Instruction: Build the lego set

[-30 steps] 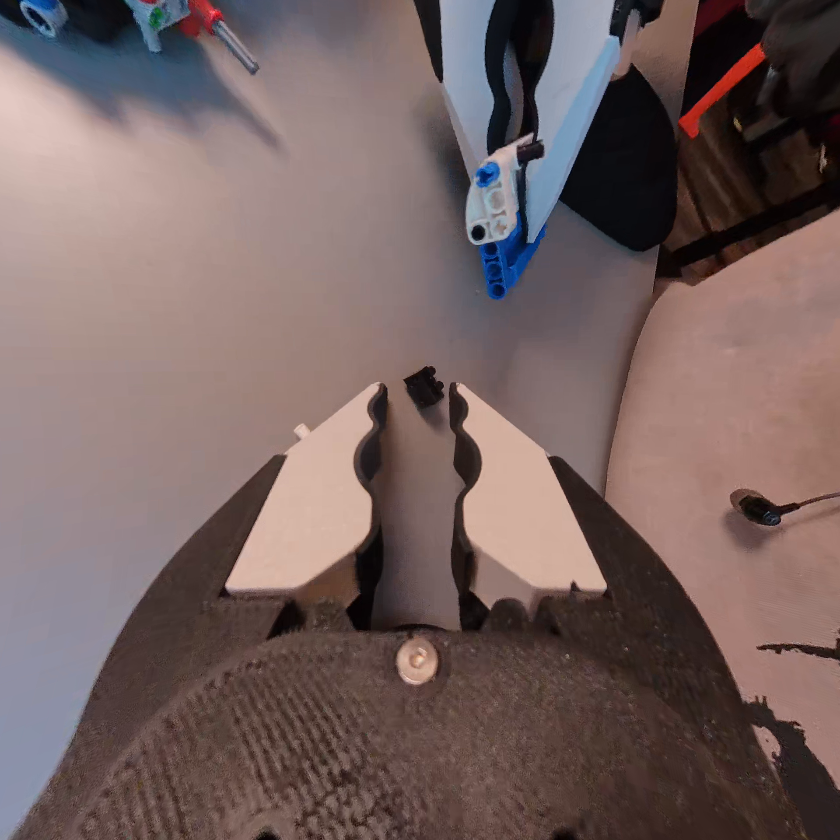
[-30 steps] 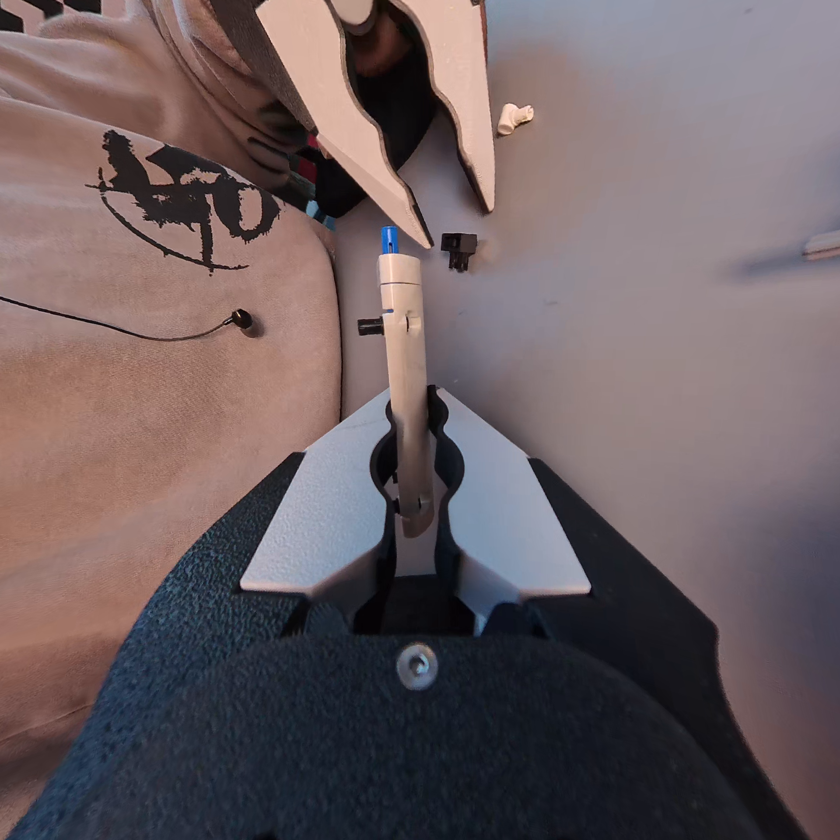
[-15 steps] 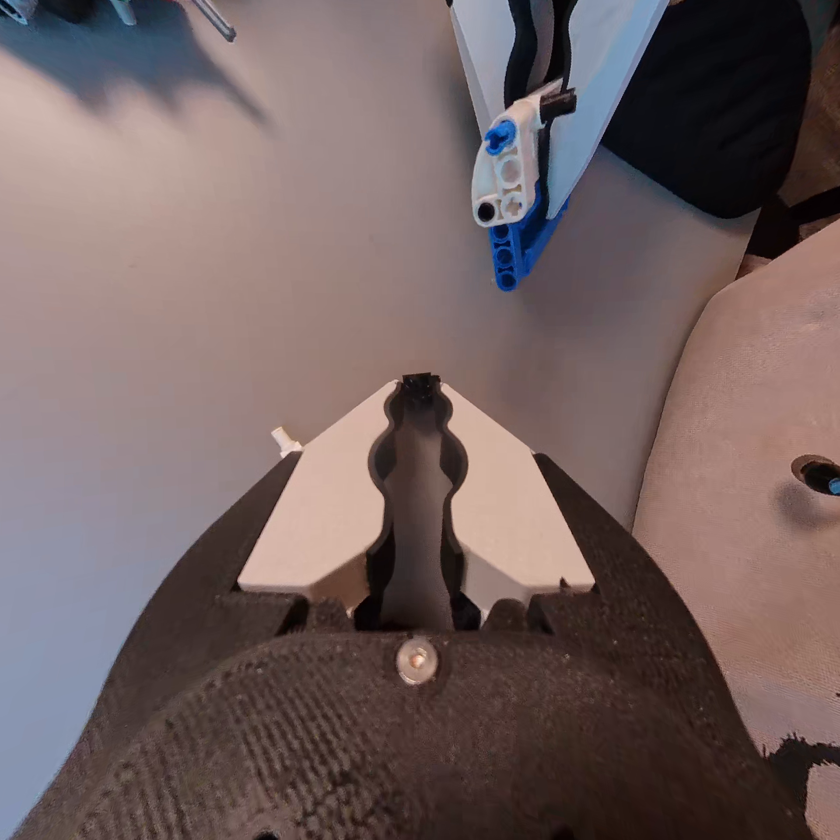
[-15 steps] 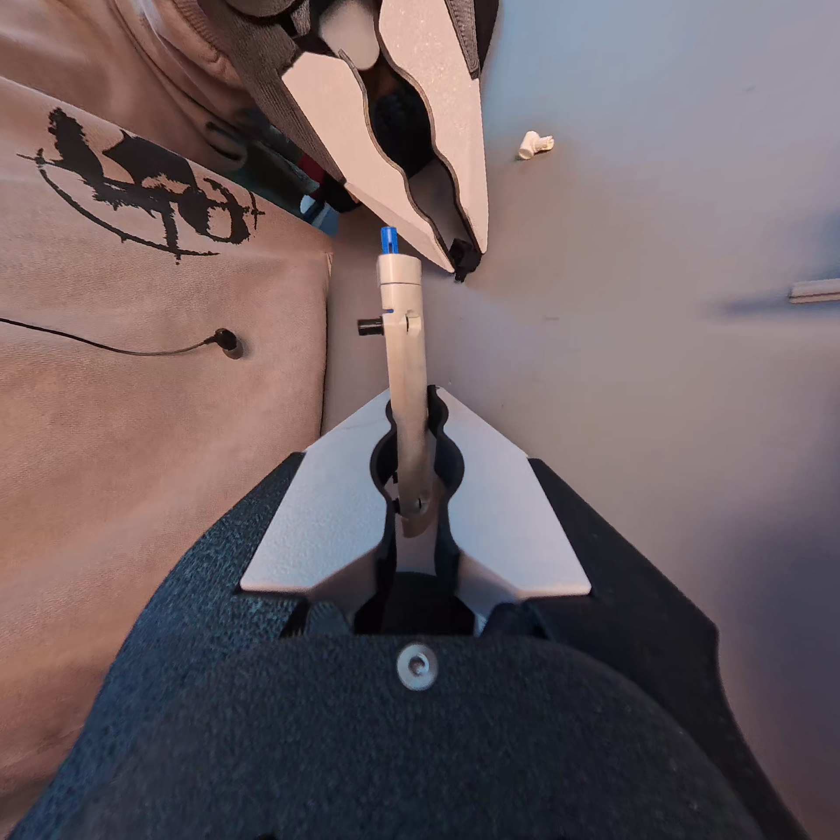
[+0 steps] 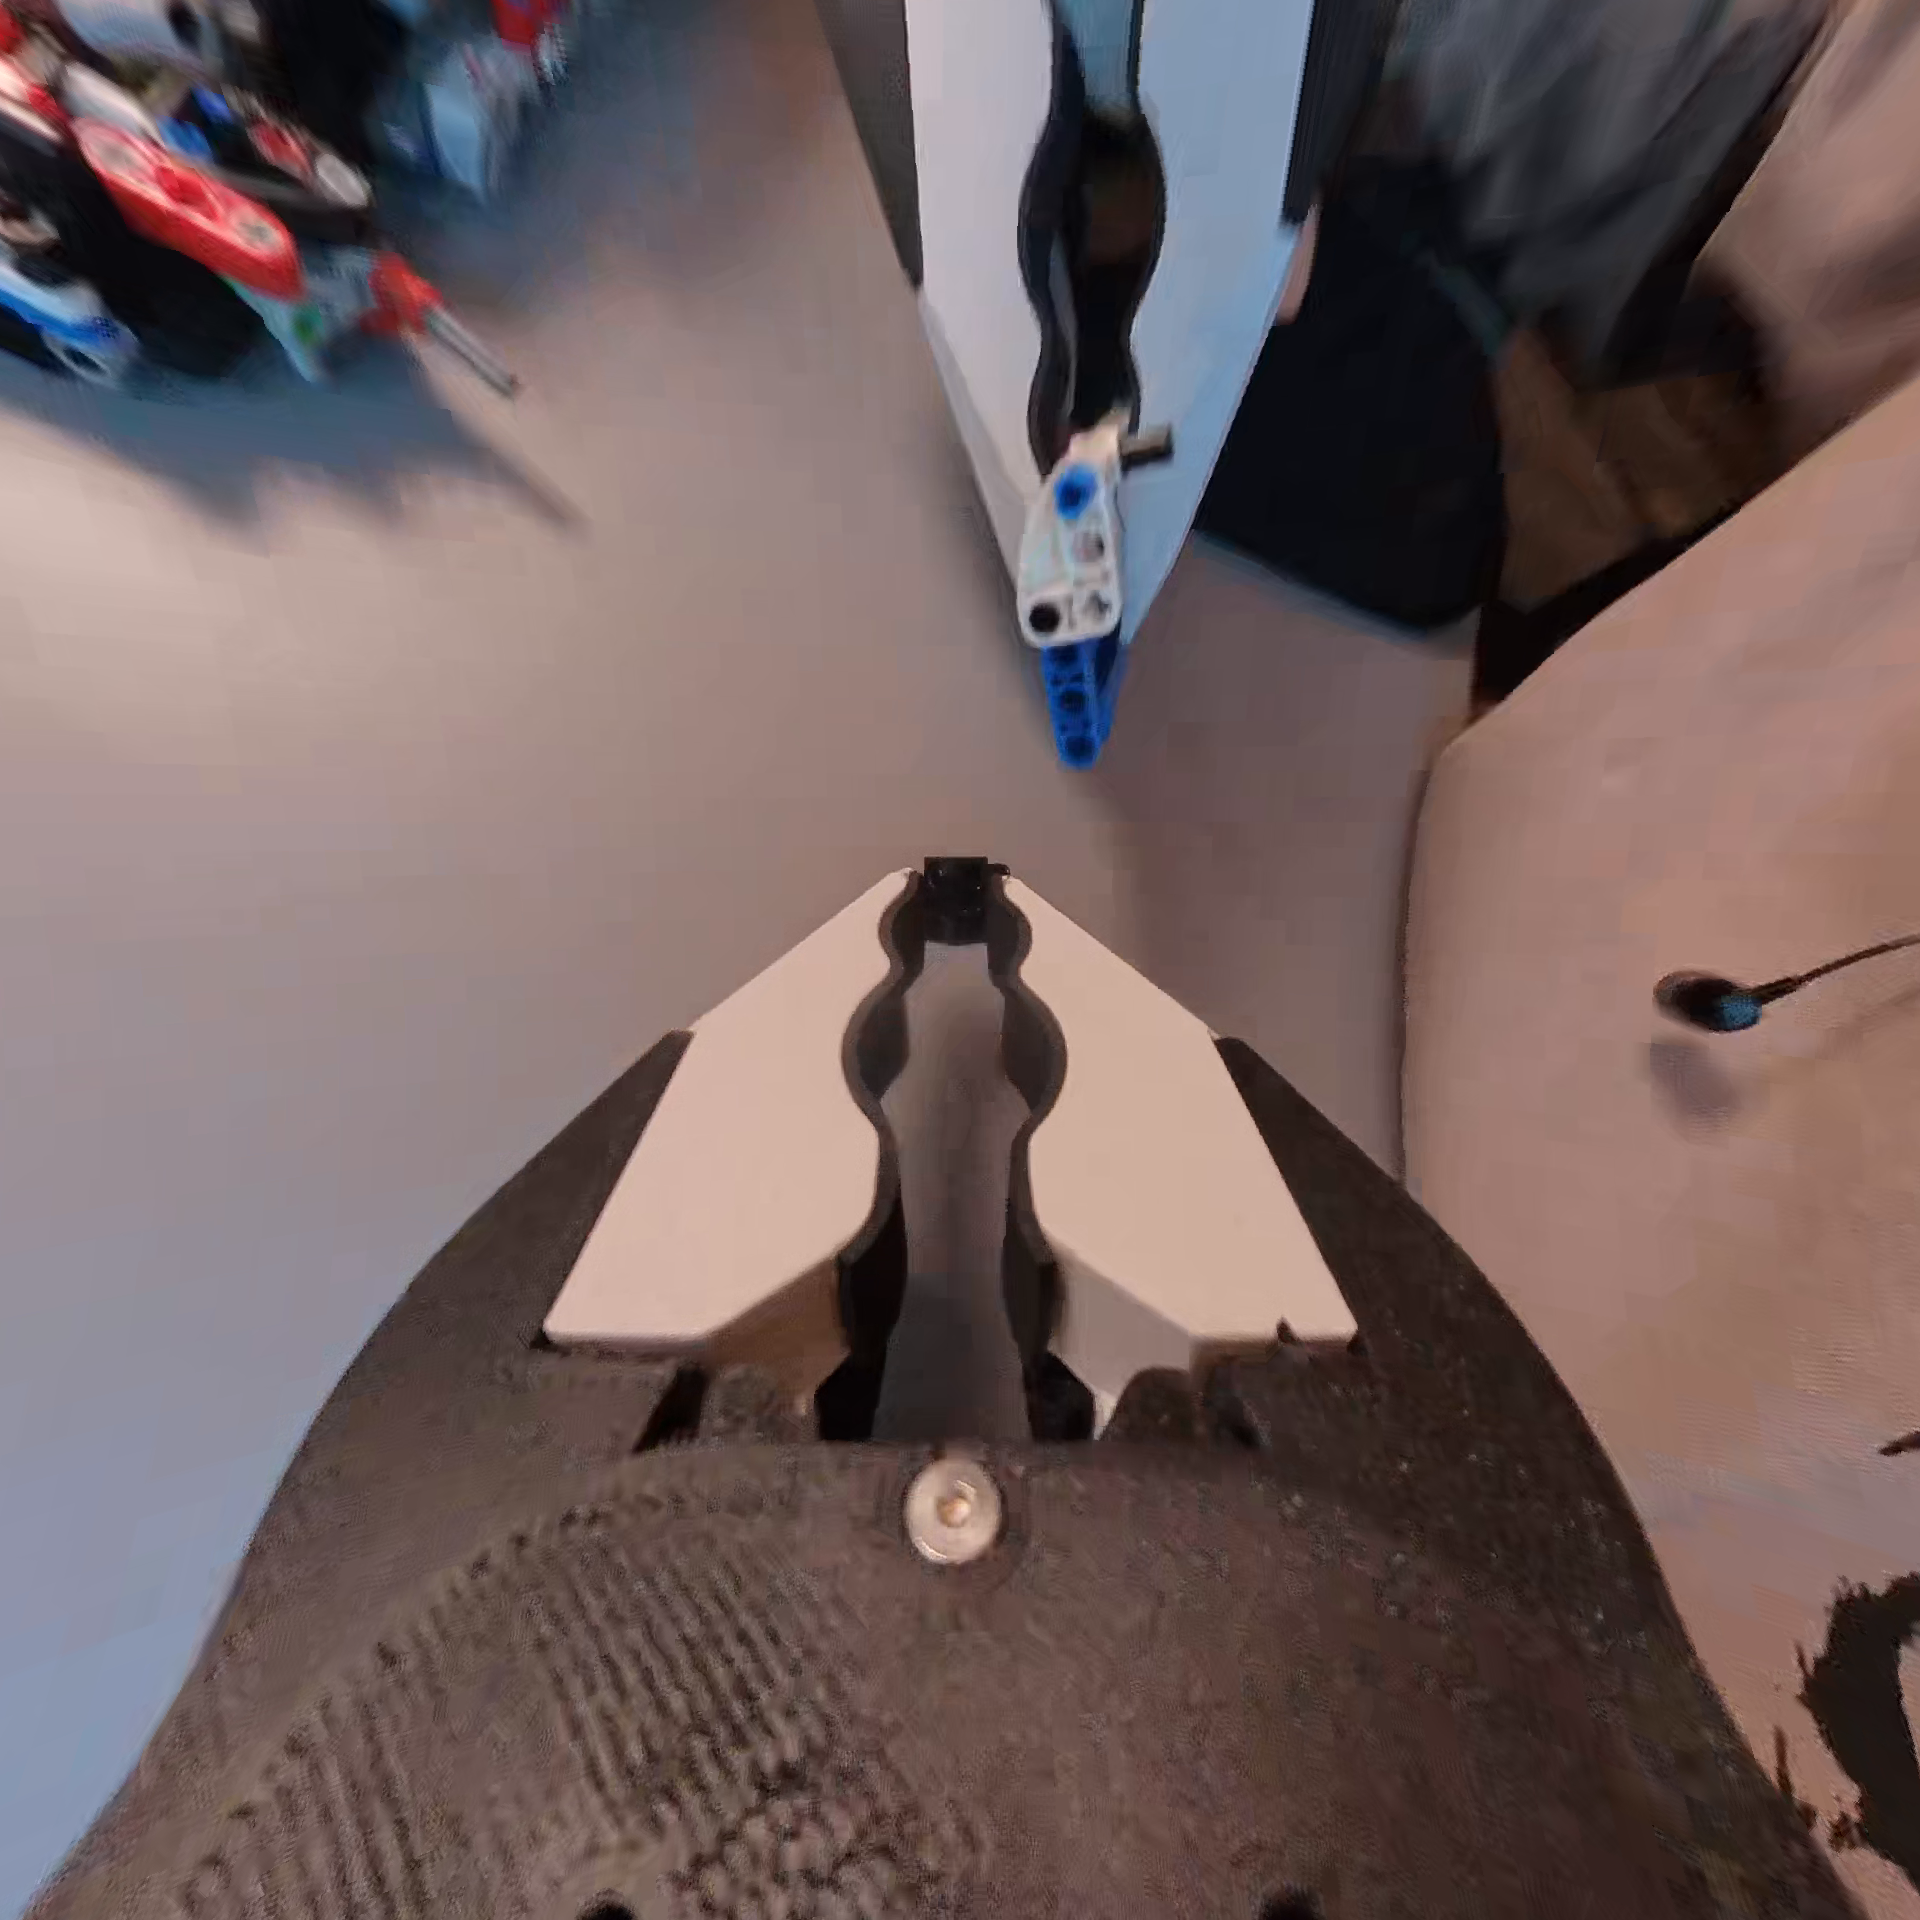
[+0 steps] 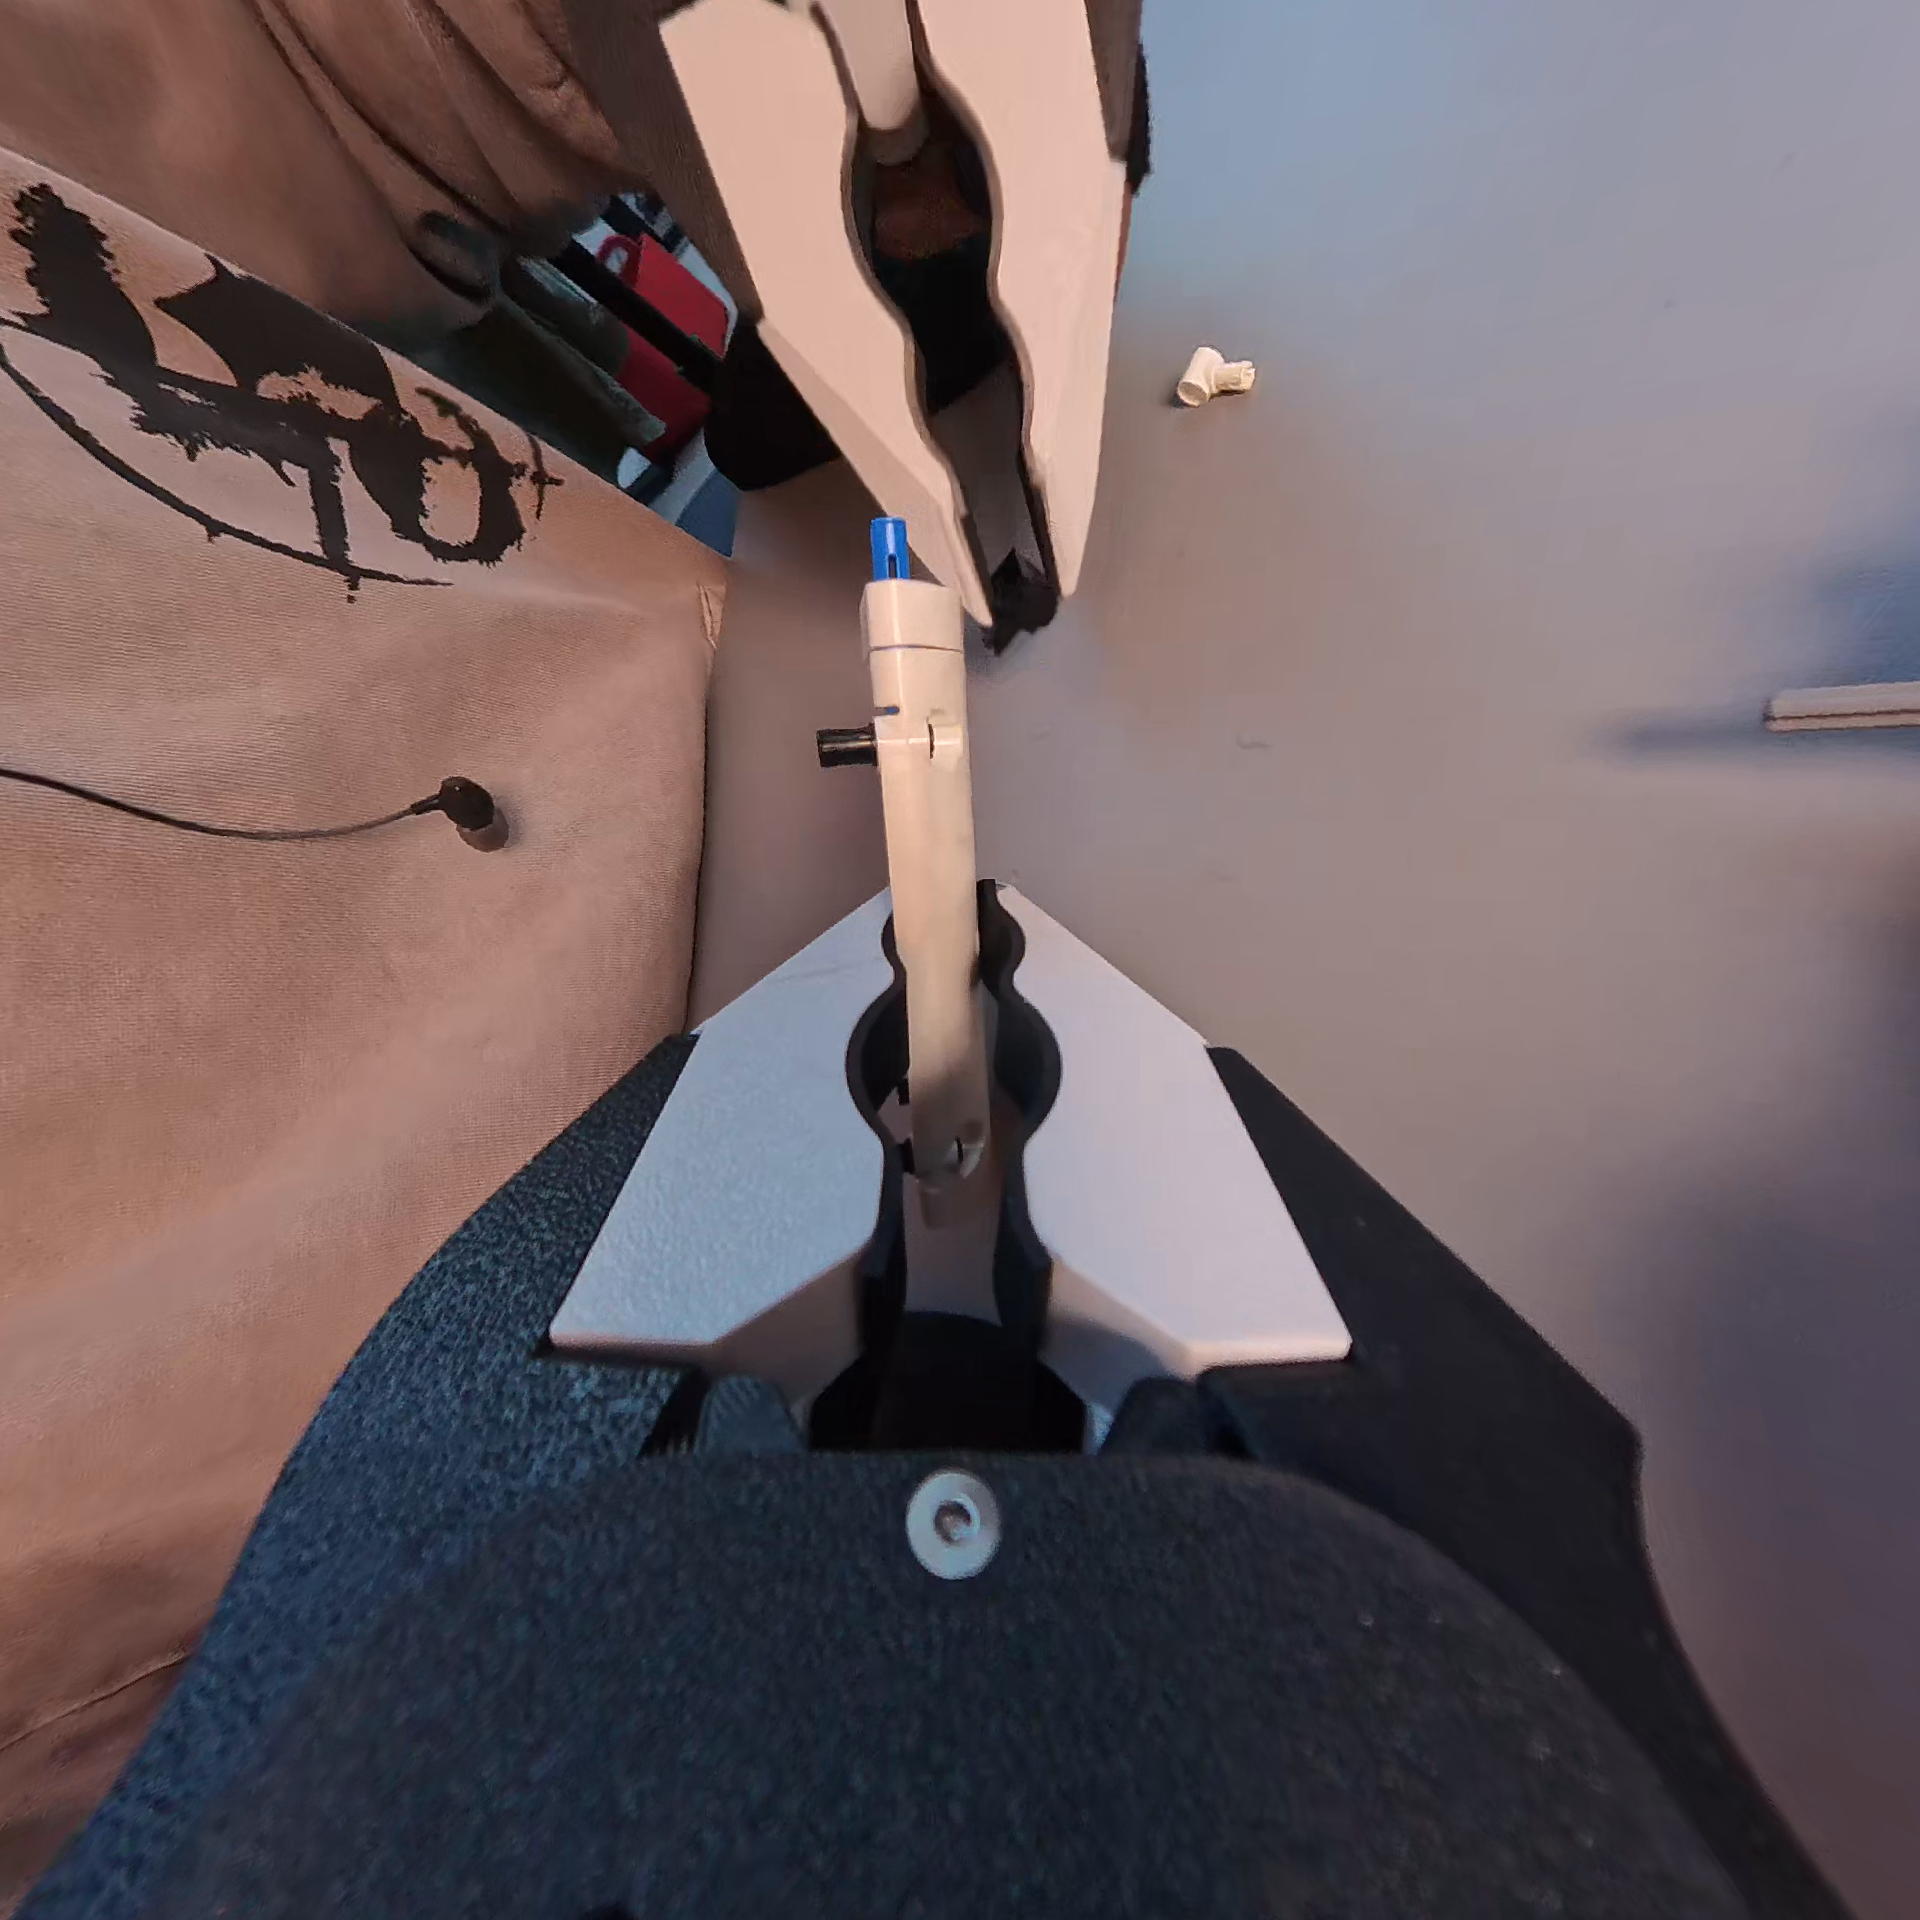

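Lego connector (image 5: pixel 957 899), small and black, is pinched at the closed left gripper (image 5: pixel 958 904) tips, seemingly lifted. A white-and-blue sub-assembly (image 6: pixel 925 831) is clamped in the right gripper (image 6: pixel 940 935), at twelve o'clock in the left wrist view. Careful alignment with a hole is called for next.

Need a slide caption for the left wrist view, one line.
Left gripper pinches a black pin at its tips, facing the right gripper holding a white-and-blue beam assembly over the table.

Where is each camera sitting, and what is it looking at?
Left wrist view: sits on the left gripper, looks along its fingers over the grey table; the person's beige sweatshirt shows at right.
Right wrist view: sits on the right gripper, looking toward the person; the sweatshirt fills the left.
Both show the small black piece, the white and blue assembly, and the other gripper.
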Action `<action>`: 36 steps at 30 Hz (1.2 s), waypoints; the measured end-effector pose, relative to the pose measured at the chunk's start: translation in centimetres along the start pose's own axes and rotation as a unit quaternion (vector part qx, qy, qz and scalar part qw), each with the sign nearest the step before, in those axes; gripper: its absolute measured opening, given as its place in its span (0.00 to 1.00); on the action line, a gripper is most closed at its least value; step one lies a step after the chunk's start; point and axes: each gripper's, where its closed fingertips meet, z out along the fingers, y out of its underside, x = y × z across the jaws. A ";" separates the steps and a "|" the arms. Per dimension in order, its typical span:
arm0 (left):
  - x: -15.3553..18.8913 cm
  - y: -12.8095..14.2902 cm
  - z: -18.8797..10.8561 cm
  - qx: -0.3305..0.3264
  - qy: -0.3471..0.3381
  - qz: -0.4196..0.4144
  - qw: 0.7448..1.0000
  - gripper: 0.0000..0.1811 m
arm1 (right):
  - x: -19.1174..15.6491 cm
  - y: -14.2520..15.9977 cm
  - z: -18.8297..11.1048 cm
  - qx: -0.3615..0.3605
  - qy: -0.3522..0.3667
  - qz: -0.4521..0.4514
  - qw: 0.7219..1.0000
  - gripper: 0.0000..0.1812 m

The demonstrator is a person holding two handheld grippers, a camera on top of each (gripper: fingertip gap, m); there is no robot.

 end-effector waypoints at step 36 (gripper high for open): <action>-4.3 -3.2 -2.3 0.167 -0.193 -0.006 0.967 0.05 | 3.8 -3.7 1.2 0.065 0.103 0.108 0.987 0.04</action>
